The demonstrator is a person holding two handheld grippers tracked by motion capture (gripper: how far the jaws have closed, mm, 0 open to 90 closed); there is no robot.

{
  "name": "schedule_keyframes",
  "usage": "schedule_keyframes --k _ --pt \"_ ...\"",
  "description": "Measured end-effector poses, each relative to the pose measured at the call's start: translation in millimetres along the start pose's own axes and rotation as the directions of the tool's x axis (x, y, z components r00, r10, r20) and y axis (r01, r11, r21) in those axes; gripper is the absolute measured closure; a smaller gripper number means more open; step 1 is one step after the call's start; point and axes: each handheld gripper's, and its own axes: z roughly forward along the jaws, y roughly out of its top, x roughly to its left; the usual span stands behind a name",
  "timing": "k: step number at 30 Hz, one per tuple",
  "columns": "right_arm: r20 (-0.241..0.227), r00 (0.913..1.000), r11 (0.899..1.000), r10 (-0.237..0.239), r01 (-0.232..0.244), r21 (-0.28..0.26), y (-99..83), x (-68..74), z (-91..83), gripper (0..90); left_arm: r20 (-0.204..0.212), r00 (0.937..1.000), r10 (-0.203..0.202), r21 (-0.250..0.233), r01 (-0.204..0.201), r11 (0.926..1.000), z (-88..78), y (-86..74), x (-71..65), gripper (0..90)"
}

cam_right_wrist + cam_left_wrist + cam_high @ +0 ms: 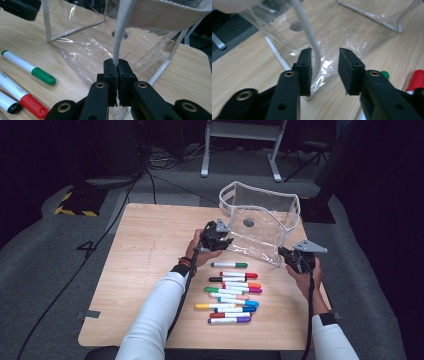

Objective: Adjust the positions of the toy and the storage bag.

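Plastic this thin is what I'm handling: a clear, soft-walled vinyl pouch with white fabric edging (260, 222), sitting at the far right of the light wooden table (145, 270), just beyond a row of coloured marker pens (231, 292). I judge it light, floppy and slick, likely to buckle if squeezed on its walls, so the stitched white trim is the place to take it. My right gripper (117, 65) is pressed together on that trim at the pouch's near right corner. My left gripper (325, 65) stands partly spread at the near left corner, the white edging strip (308, 32) running between its pads (305, 65), not clamped by them.
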Motion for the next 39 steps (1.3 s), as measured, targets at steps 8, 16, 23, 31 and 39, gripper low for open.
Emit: schedule_keyframes --k 8,16,23,31,39 --pt "0.006 0.9999 1.0 -0.009 0.009 0.007 -0.9 -2.5 -2.3 87.6 -0.059 0.998 -0.021 0.02 0.023 0.9995 16.7 2.0 -0.7 83.4" --pt "0.005 1.0 1.0 0.001 -0.001 -0.008 -4.5 -4.2 -5.9 87.7 -0.042 0.9991 -0.006 0.02 0.007 0.9998 3.2 -4.2 0.5 87.5" --pt "-0.026 0.9994 1.0 0.021 -0.022 -0.017 -11.9 -6.9 -13.8 88.0 -0.002 1.0 -0.004 -0.012 0.004 0.9999 -19.7 -21.4 1.1 87.6" --pt "-0.061 0.9982 1.0 0.001 -0.002 -0.016 -13.9 0.8 -20.9 88.0 0.008 1.0 0.003 -0.017 -0.003 0.9999 -35.6 -33.0 -8.6 87.6" --pt "-0.097 0.9952 1.0 -0.011 0.01 -0.012 -15.6 10.0 -26.7 87.9 0.003 0.9999 0.01 -0.015 -0.01 0.9998 -43.7 -38.6 -14.4 87.6"
